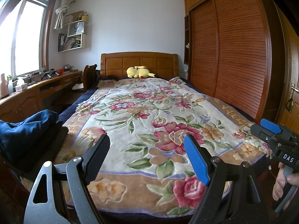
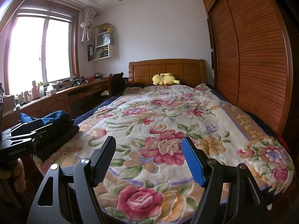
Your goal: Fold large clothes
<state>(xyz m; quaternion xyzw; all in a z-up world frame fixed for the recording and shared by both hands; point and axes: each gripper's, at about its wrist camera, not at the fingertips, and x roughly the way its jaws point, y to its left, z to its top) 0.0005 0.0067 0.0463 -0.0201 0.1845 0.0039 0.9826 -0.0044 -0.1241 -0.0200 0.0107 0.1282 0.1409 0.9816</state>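
A pile of dark clothes, a blue garment [image 1: 28,128] on top of black ones, lies at the bed's near left corner; in the right wrist view the blue garment [image 2: 54,116] shows beyond the other gripper's body. My left gripper [image 1: 147,141] hangs open above the foot of the bed with nothing between its black and blue fingers. My right gripper [image 2: 148,143] is likewise open and empty over the floral blanket [image 2: 168,123]. Both are apart from the pile, which sits to their left.
The bed carries a floral blanket [image 1: 142,115] and a yellow plush toy [image 1: 138,72] by the wooden headboard. A slatted wooden wardrobe [image 1: 233,56] runs along the right. A long desk [image 1: 37,91] with clutter and a chair stands under the window at left.
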